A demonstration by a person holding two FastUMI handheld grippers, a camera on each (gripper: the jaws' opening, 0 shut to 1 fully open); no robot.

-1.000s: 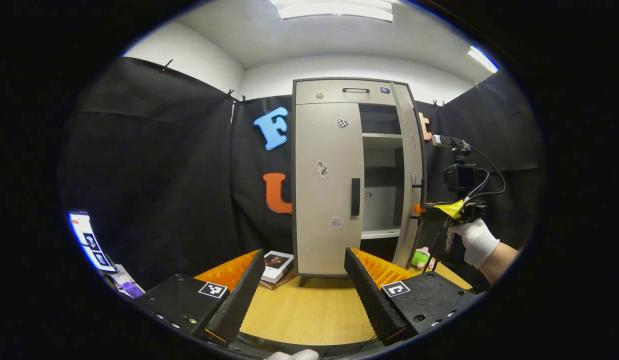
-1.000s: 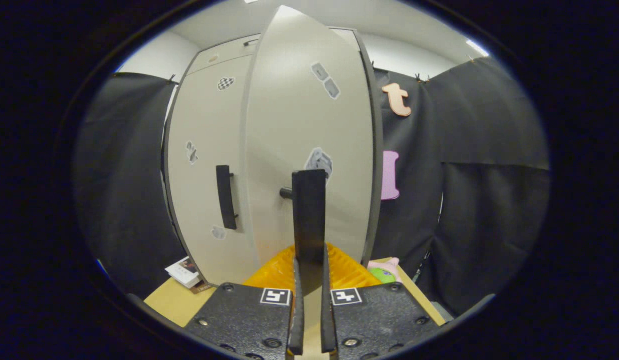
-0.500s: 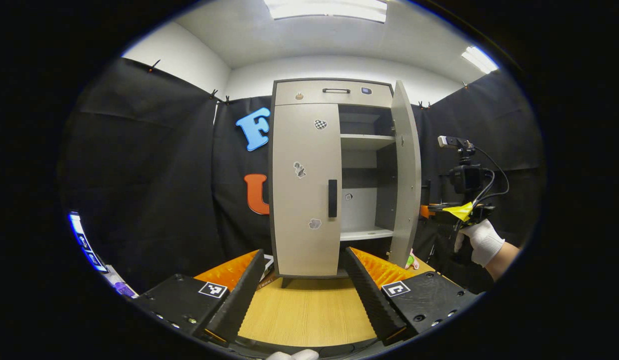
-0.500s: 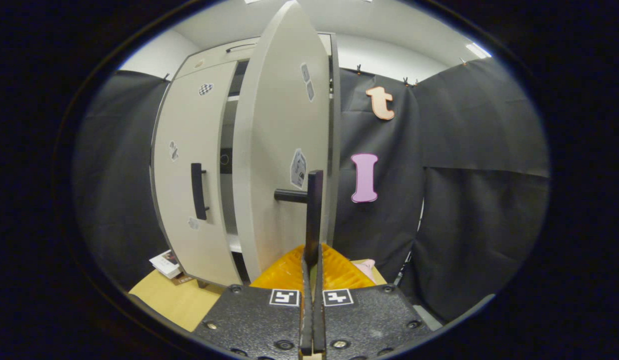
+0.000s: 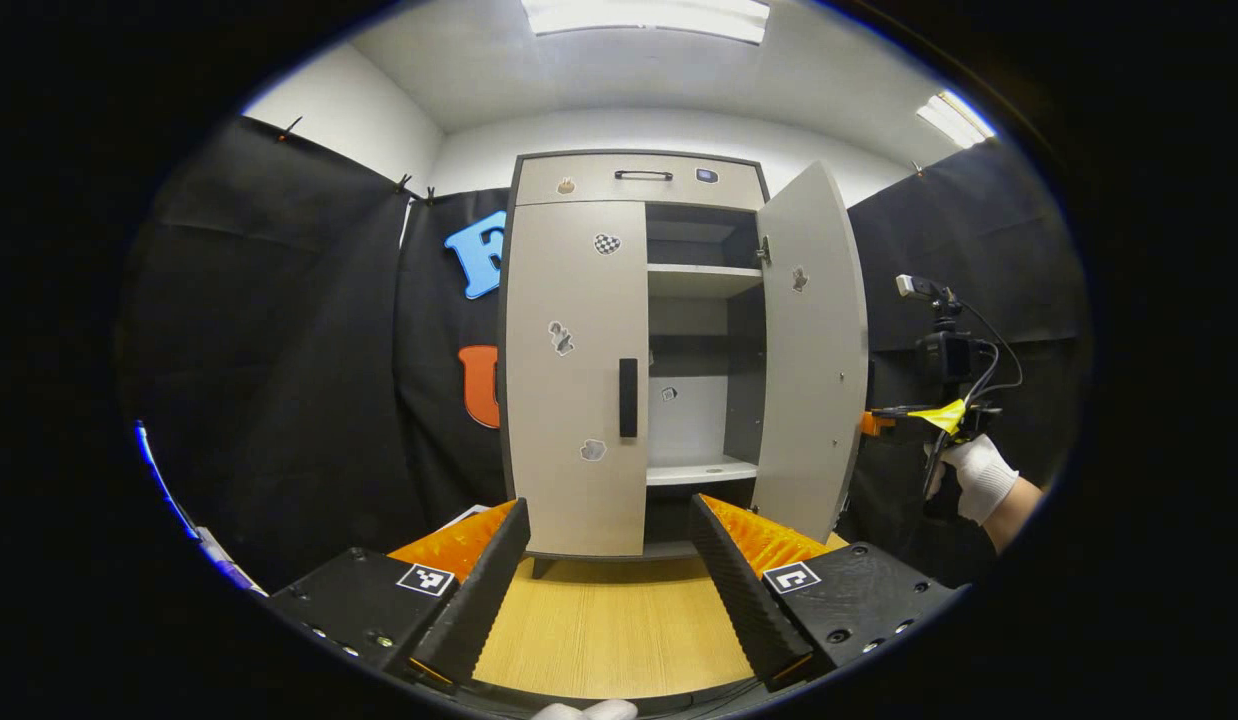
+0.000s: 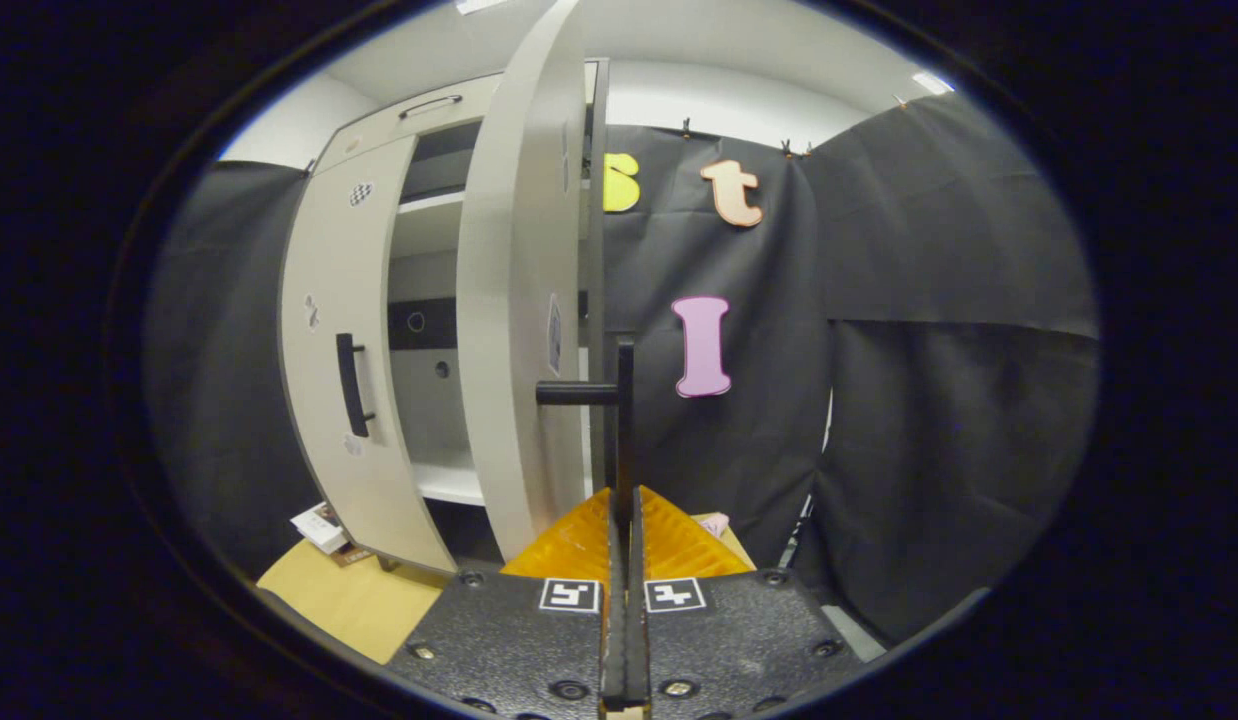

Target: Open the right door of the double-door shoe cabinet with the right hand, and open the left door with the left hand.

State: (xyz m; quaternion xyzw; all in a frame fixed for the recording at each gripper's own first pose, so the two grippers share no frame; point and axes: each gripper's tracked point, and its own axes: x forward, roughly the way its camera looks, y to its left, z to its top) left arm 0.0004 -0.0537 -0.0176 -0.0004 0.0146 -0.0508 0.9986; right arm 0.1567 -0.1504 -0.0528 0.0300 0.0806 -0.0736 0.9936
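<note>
- Beige with dark trim, the shoe cabinet (image 5: 629, 360) stands at the far edge of the wooden surface (image 5: 609, 630); its right door (image 5: 809, 350) is swung wide, its left door (image 5: 569, 370) shut.
- Our right tool (image 6: 621, 500) has its fingers closed flat on the right door's handle (image 6: 619, 420) — we judge this door nearly done, so we should follow the hinge arc rather than pull straight.
- Our left tool (image 5: 604, 565) is wide open and holds nothing, hovering over the surface's near edge, well short of the cabinet.
- Next we would aim it at the left door's handle (image 5: 628, 397) and grip across the bar.
- Open room lies left of the cabinet — only black cloth there — so the left door can swing freely.
</note>
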